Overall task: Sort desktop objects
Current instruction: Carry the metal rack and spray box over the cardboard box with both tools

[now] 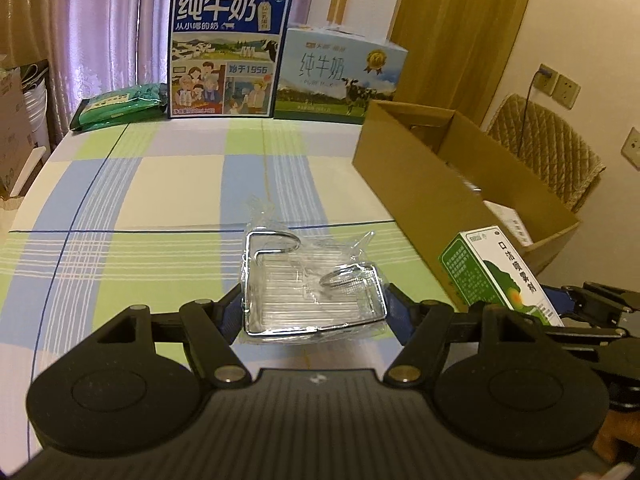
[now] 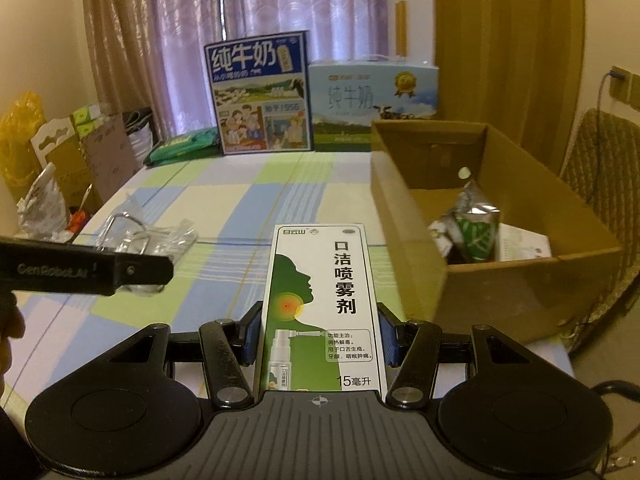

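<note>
Chrome wire and clear plastic fill the middle of our left wrist view: the wire rack in its transparent bag (image 1: 310, 286) sits between the blue pads of our left gripper (image 1: 314, 312), which pinches it at both sides just above the checked tablecloth (image 1: 160, 200). To the right, the green and white spray box (image 1: 500, 276) shows, with the black linkage of the other tool behind it. The open cardboard box (image 1: 420, 184) stands at the table's right side, and two milk cartons (image 1: 230, 52) stand upright at the far edge beside a green packet (image 1: 120, 108).

From our right wrist view, our right gripper (image 2: 318, 338) is clamped on the spray box (image 2: 320, 304), held lengthwise along the fingers, above the tablecloth (image 2: 224, 208) and just left of the cardboard box (image 2: 408, 216). Inside that box lie a silver and green pouch (image 2: 474, 228) and some white items. At the left, the left gripper (image 2: 120, 270) crosses our view with the bagged rack (image 2: 148, 236) at its tip
</note>
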Demonstrator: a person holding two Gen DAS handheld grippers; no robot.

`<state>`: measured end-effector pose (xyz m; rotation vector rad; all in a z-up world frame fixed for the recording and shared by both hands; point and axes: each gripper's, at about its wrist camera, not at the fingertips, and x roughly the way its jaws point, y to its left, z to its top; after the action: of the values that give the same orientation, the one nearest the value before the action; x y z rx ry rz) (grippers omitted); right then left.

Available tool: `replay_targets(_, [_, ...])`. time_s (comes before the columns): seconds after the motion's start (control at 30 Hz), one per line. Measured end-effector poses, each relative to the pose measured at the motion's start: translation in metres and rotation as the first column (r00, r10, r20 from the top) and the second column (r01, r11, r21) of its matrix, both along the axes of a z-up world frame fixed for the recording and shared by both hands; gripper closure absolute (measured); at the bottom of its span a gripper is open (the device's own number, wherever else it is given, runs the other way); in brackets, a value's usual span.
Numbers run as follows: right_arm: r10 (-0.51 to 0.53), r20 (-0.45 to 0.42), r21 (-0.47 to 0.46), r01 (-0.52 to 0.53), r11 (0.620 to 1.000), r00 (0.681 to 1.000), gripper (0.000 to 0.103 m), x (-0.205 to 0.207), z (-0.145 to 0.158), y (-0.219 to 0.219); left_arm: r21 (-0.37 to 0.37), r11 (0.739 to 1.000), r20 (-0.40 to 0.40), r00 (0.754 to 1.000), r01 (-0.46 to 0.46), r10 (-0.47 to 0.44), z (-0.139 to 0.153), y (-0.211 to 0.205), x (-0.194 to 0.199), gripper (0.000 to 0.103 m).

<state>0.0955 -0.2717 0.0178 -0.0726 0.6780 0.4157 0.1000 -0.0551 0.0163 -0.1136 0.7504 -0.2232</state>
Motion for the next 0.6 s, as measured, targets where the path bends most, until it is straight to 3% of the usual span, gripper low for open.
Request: replay_targets(0.6, [-0.116,-0.006,0.079,0.116,0.99,0.993,0.05,-0.006,0.031,-0.058,0.03,0.994,0.015,0.995,0.102,-0.103,0.016,-0.057,-0.017,0.037])
